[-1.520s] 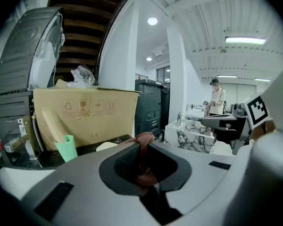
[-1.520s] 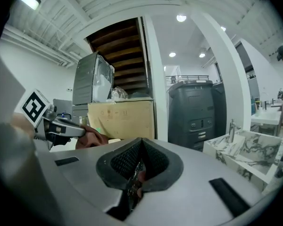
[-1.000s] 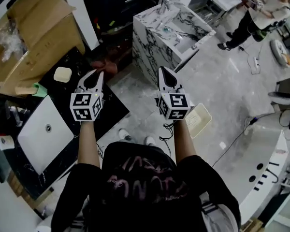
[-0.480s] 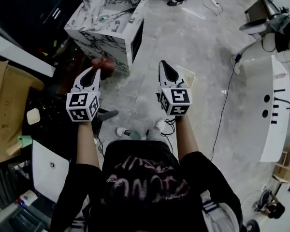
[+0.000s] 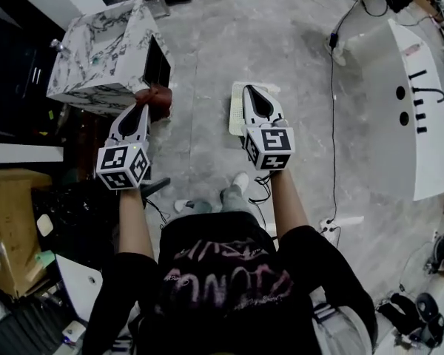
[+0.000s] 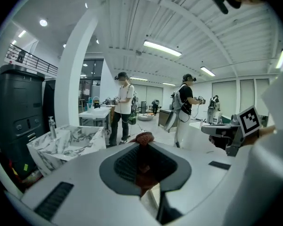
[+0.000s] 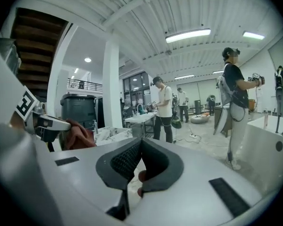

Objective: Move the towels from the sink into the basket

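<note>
Two hand-held grippers reach out ahead of you over a grey stone-patterned floor (image 5: 207,43). Your left hand-held gripper (image 5: 139,111) has its jaws clamped on a rust-red cloth towel (image 5: 155,98). The towel bunches out past the tips and hangs in the air. In the left gripper view the same fabric (image 6: 144,138) fills the slot between the dark ribbed pads (image 6: 127,161).

Your right hand-held gripper (image 5: 255,100) has its jaws pressed together at the tips, with no cloth pinched. In the right gripper view a small reddish patch shows low in the gap behind the tips; what it is cannot be told.

A pale rectangular plastic basket (image 5: 235,115) lies on the floor at your 12 o'clock, under the right hand-held gripper and partly hidden by it. A white block sink veined in black (image 5: 96,54) stands at your 10 o'clock. The towel is outside that sink, near its closest corner, at 9 o'clock of the basket and apart from it.

A long white bathtub (image 5: 429,109) lies at your 2 o'clock. Two standing people (image 6: 124,107) appear far off in both gripper views.
</note>
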{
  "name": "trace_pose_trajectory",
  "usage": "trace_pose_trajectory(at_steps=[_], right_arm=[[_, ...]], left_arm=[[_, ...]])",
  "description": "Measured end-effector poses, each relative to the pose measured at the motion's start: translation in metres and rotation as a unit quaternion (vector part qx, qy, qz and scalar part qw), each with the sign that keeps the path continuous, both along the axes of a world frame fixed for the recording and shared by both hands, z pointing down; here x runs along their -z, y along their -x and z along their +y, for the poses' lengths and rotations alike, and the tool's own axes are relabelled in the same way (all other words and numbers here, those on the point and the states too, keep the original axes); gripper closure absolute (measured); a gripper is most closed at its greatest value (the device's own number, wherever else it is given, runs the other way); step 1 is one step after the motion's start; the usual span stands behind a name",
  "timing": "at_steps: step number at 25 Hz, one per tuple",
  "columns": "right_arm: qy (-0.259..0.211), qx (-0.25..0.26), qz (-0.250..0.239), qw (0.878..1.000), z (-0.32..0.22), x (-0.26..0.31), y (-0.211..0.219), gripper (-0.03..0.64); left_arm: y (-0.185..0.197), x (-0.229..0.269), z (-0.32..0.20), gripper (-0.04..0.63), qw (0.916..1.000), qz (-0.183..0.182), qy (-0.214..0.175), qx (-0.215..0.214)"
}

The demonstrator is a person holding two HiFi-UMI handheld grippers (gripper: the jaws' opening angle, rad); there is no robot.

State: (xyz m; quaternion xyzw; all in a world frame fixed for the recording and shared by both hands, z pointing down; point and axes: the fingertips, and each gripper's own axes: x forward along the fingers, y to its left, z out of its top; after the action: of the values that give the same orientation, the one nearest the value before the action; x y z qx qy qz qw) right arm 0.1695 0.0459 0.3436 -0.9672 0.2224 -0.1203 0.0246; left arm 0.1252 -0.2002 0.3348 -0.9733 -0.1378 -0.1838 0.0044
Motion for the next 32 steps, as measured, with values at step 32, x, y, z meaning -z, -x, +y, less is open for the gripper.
trace_pose_trajectory(at_steps=[32], right_arm=[[0.023, -0.153, -0.107, 0.982, 0.228, -0.229, -0.09, 0.601]], left_arm=[[-0.155, -0.267, 0.258, 0.545, 0.9704, -0.13, 0.037, -0.2]])
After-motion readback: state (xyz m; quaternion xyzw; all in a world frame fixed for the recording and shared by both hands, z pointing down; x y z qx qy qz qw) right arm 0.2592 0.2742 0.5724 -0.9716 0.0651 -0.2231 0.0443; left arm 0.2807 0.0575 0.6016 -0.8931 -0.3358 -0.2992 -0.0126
